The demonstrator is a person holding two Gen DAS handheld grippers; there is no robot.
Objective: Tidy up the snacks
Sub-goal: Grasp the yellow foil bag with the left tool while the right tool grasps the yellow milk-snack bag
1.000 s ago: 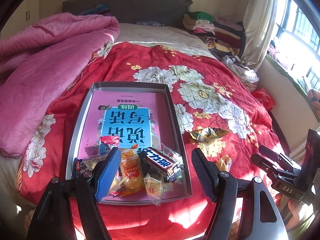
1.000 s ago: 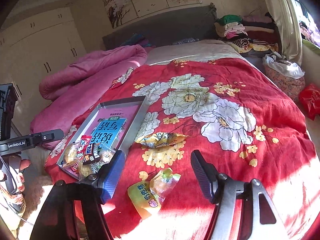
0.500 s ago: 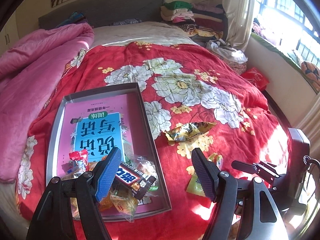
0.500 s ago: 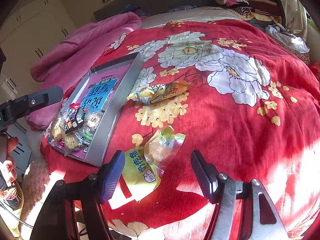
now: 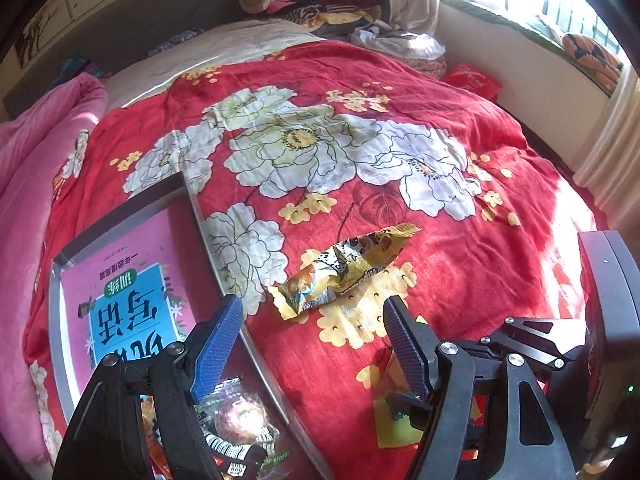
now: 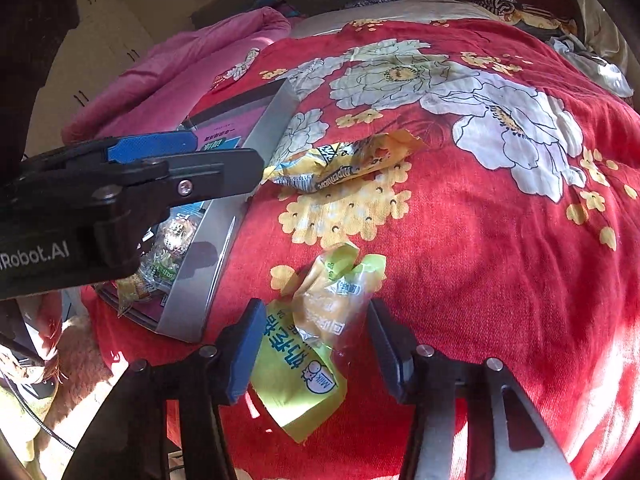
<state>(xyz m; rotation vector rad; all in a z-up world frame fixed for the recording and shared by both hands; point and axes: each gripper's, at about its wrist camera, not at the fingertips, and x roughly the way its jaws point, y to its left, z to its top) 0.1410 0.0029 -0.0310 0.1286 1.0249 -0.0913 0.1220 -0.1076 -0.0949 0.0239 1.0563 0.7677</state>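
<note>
The shallow grey metal tray is lying at the near left edge of the red flowered bedspread, its long right rim running diagonally toward the bed's foot. To the right of that rim the spread is lying broad and bare up to the window side, apart from two loose snacks.

One crumpled yellow and brown foil snack packet is resting just beside the tray's rim. One yellow-green and clear plastic snack bag is lying nearer the foot.

The left gripper is hovering with jaws standing wide and nothing between them, straddling the tray's rim just short of the foil packet. The right gripper is closing its jaws around the plastic bag; whether the pads are pressing it yet, I cannot tell.

Inside the tray one pink and blue book is lying flat, with several wrapped sweets heaped at the near end, too jumbled to count.
</note>
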